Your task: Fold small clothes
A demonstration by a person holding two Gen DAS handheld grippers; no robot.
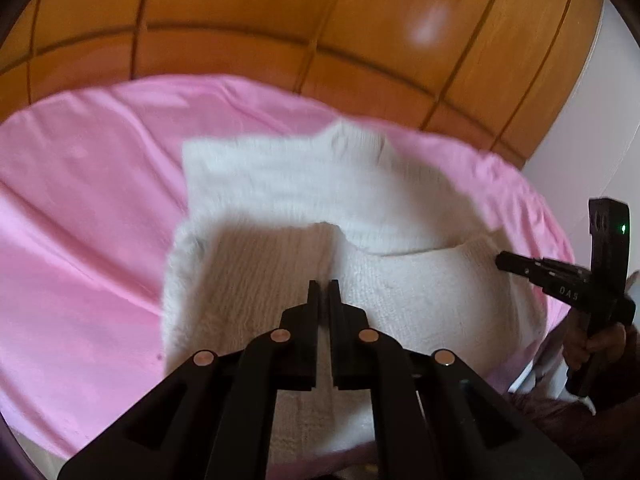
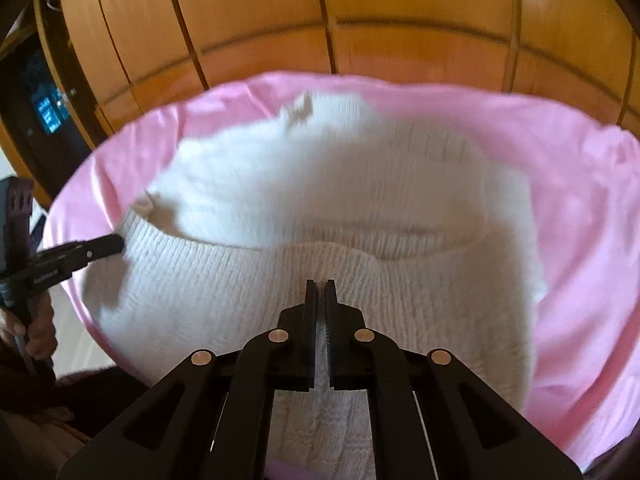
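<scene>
Now the wooden panelling (image 1: 248, 16) is filling the top of both frames, and below it one pink sheet (image 1: 80, 208) is spreading across the surface, wrinkled toward the left of the left-wrist view. What lies under the sheet is not showing, so whether it is a bed or a counter I cannot tell.

Lying on that sheet, centre frame in both views, is one white knitted garment (image 2: 360, 184), ribbed and soft. Its near part is doubling over the far part, with a curved edge running across the middle of the frame. So the fold looks to be partly made, I judge, with a lower layer already brought up.

Two tools are working. The left hand-held gripper (image 1: 323, 283) is sitting at the bottom centre of its own view, jaws pressed together with only a slit showing between them, and nothing is visibly caught there. The right hand-held gripper (image 2: 320, 282) is likewise drawn together, and white knit is showing between its inner faces lower down, so it is apparently nipping a bit of the fabric. Each is also appearing at the edge of the other's view, at the garment's side edges.

Next move, as I read it: taking a firm pinch on both side edges and carrying them evenly, so the knit is not bunching.
</scene>
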